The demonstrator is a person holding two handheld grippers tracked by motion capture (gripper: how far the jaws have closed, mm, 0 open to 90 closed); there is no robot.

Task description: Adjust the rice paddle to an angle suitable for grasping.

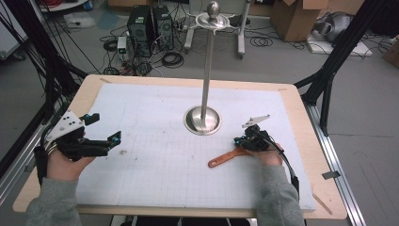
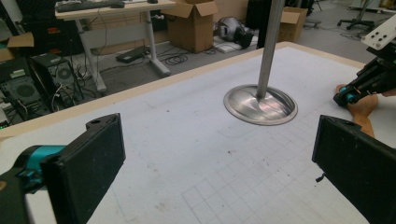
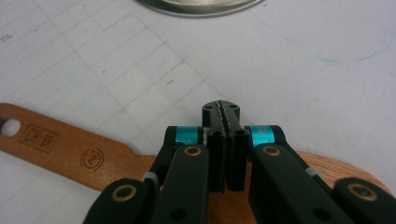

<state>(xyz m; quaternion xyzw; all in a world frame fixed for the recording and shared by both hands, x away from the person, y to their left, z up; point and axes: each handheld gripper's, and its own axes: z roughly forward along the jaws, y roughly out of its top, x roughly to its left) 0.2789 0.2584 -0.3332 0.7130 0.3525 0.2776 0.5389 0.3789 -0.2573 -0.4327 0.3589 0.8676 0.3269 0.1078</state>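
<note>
- Flat orange-brown wooden spatula: lies on the white gridded table mat; long axis runs from the holed handle end at lower left up to the blade under the right gripper.
- Right gripper: nearer claw; jaws pressed together above the blade, gripping nothing.
- Left gripper: well apart, jaws wide, empty.
- Right gripper view: stamped marks on the handle, unreadable from the high view.

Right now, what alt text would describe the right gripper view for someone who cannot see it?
The right tool, jaws shut together, rests above a flat brown wooden spatula lying on a white gridded table mat. The rim of a round silver metal stand base shows at the top.
</note>
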